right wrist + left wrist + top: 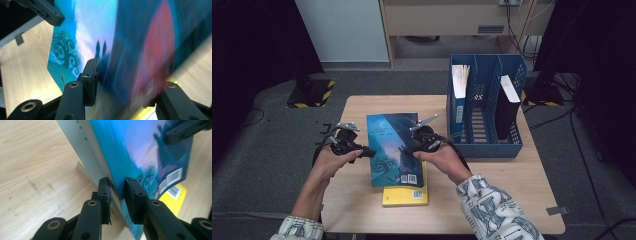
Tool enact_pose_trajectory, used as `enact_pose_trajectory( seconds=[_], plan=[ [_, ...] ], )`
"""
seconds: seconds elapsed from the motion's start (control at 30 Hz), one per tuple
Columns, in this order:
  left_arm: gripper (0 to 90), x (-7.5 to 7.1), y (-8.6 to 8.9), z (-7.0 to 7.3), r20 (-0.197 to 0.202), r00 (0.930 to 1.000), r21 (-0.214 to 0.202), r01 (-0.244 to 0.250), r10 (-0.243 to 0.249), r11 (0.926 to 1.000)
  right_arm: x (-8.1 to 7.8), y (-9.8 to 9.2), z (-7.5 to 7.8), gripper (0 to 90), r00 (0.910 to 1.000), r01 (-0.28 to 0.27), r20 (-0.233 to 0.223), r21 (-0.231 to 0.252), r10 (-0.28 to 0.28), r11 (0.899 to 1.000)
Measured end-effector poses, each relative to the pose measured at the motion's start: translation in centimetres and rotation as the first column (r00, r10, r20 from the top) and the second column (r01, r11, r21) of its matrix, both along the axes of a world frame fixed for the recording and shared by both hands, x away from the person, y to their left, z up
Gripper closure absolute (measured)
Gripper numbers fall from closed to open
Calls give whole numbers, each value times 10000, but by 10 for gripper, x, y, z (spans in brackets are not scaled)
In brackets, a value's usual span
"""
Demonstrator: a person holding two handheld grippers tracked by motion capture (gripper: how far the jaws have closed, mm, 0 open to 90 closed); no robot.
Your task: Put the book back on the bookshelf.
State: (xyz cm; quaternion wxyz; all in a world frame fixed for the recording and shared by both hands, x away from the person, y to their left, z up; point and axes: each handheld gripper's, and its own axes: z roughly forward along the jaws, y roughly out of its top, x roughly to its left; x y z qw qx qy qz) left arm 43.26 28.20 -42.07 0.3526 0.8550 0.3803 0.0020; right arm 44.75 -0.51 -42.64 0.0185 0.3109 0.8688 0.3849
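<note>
both grippers are on the blue book (393, 147), which sits on top of a yellow book (406, 195) near the front middle of the wooden table (522, 185). the left gripper (368, 153) has the book's left edge between its jaws; in the left gripper view the two pads are narrow and pressed on either face of that edge, so it holds the book. the right gripper (408, 150) reaches onto the cover from the right; in the right gripper view the book's edge runs between the jaws, one pad against the cover, the far jaw blurred behind the page block. i read it as gripping, less surely than the left.

judgement: the step is lifting the blue book off the yellow one, likely to stand it in the blue file rack (484, 147), where a white-topped book (459, 82) and a black book (508, 107) already stand. to do it well: keep both hands level so the cover does not bend or peel open, hold the spine side firm, clear the yellow book before turning upright, aim at the free middle slot.

writing: a barcode with white stickers shows on the blue cover's lower corner (173, 176); a few small characters run on the spine (79, 125), too small to read. no brand legible.
</note>
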Motion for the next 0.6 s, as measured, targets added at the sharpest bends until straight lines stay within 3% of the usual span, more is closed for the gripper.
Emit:
enact_pose_trajectory(
  seconds=[0.3, 0.6],
  plan=[
    [745, 1, -2, 2, 96, 9999, 143, -143, 142, 9998, 2, 1, 3, 613, 9998, 173, 115, -72, -172, 9998],
    [753, 6, -8, 22, 799, 9964, 598, -341, 293, 9976, 8, 4, 23, 668, 9935, 480, 1045, -223, -454, 9986]
  ],
)
